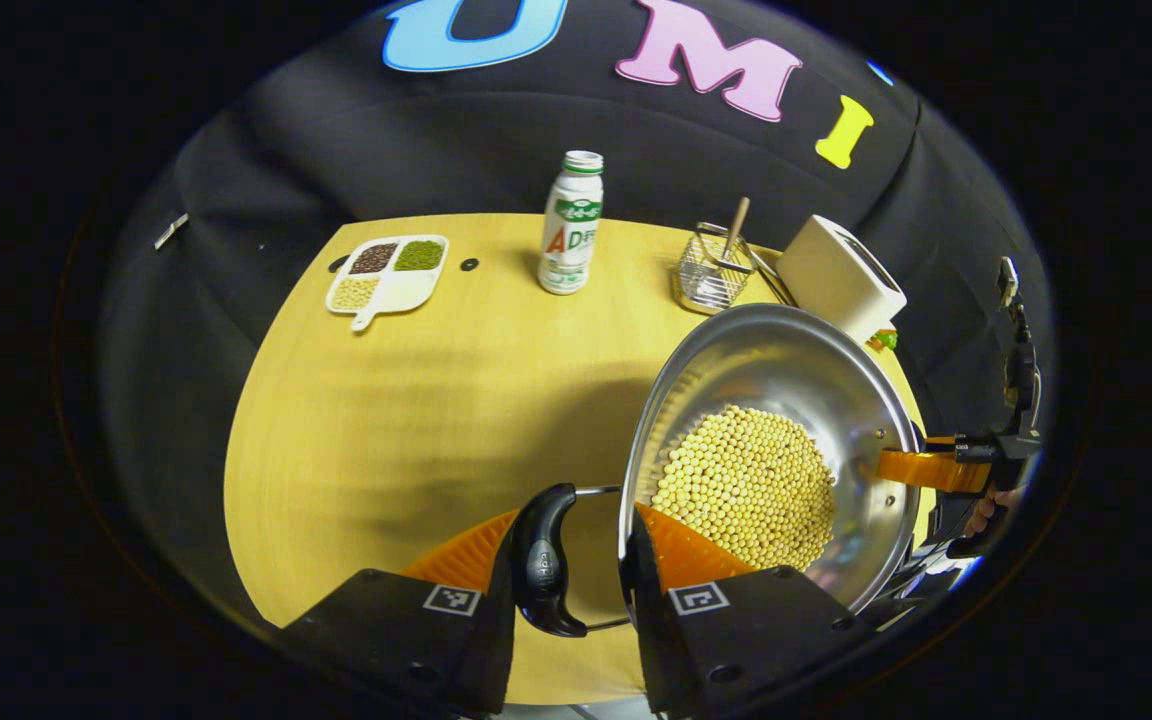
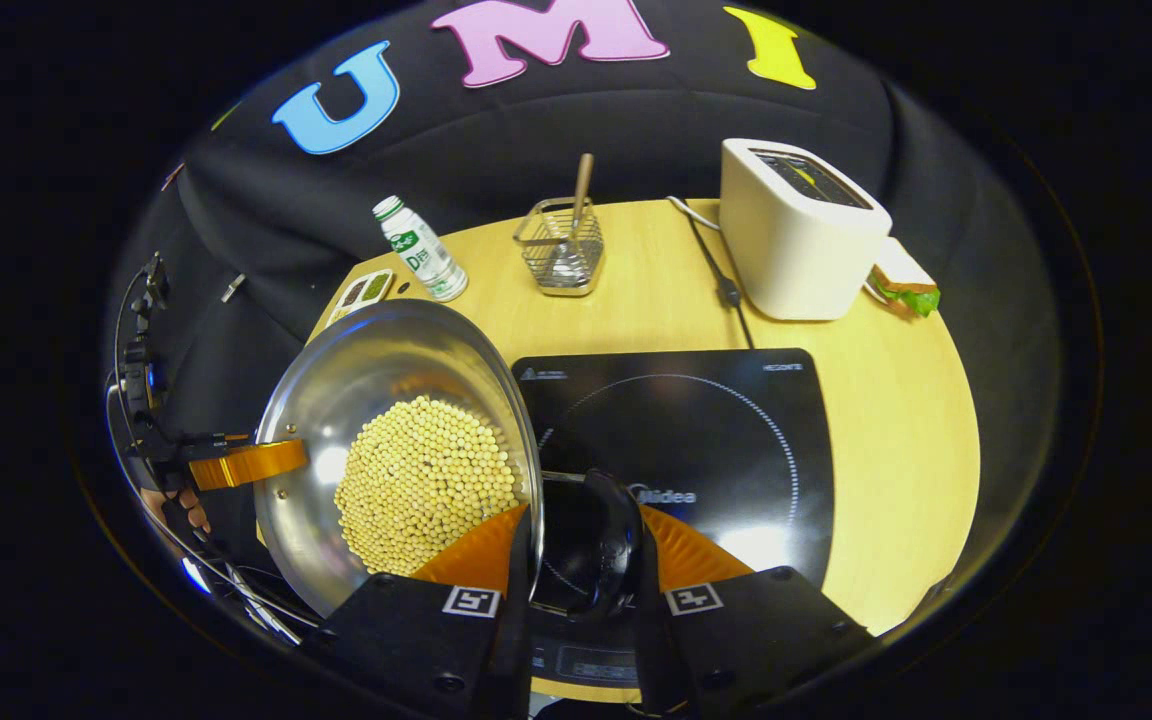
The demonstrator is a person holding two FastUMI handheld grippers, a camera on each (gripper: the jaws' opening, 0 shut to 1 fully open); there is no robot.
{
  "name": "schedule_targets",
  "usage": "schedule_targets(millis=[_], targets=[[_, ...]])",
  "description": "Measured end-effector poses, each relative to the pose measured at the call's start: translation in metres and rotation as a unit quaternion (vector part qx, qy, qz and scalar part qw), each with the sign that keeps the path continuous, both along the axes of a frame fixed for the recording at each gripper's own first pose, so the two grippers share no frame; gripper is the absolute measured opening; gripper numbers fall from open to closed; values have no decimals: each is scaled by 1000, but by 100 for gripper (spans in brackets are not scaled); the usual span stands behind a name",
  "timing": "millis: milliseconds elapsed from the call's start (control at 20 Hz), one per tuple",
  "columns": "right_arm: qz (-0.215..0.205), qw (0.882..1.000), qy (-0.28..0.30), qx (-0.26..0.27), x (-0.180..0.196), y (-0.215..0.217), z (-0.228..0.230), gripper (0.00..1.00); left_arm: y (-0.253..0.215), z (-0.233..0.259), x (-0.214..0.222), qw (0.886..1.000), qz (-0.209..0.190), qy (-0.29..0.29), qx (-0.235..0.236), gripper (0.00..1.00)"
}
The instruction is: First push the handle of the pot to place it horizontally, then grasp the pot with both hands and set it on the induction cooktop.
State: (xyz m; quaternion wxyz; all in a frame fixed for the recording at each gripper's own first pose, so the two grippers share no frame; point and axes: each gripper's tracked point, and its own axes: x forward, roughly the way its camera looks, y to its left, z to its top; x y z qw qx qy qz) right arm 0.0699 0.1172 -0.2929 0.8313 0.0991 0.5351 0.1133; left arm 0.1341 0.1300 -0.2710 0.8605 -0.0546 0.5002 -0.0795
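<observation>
Both fingers of the left gripper (image 1: 568,570) press on one black pot handle (image 1: 543,560); the right gripper (image 2: 576,560) clamps the other handle (image 2: 596,545). Bean-filled pot (image 2: 401,450) hangs tilted beside the induction cooktop (image 2: 726,430), above the tabletop (image 1: 386,420).

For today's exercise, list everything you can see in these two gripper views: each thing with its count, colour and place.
pot: one, silver, held by both handles, left of the cooktop
beans: many, pale yellow, in the pot
induction cooktop: one, black, on the table
table: one, light wood
bottle: one, white and green, far side
divided tray: one, white, far left
wire basket: one, silver, holds a wooden stick
toaster: one, cream, far right
sandwich: one, beside the toaster
left gripper: on the pot's black handle
right gripper: on the other handle
</observation>
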Motion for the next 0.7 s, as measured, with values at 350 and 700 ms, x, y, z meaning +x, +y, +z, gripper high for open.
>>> schedule_targets(millis=[350,700], targets=[[-18,1000,11,-9,2,-77,-10,45,-77,-8,12,1000,-22,8,-6,53],[-29,999,18,-19,9,-136,-23,45,-136,-21,23,999,-32,12,-15,54]])
